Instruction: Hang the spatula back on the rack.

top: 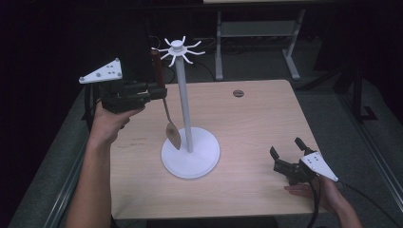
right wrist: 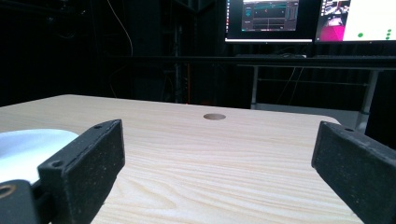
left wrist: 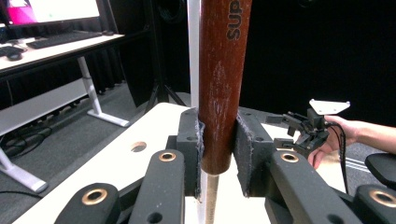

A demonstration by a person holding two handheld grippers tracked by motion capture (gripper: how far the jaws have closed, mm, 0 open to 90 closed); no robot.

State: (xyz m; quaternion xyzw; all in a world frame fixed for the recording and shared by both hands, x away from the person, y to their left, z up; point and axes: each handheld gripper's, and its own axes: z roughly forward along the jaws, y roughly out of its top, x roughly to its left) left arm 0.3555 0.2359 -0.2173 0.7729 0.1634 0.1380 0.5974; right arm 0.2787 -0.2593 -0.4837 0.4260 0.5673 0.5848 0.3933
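Note:
A white stand with a round base and hook arms at its top rises from the wooden table. My left gripper is shut on the brown wooden handle of a metal spoon, which hangs upright just left of the pole, its bowl low over the base. The handle's upper end reaches near the hook arms. The white pole shows right behind the handle. My right gripper rests open near the table's right front corner, nothing between its pads.
A round grommet hole sits near the table's far edge. Desks with monitors and metal legs stand behind the table. The other hand and its gripper appear at the right in the left gripper view.

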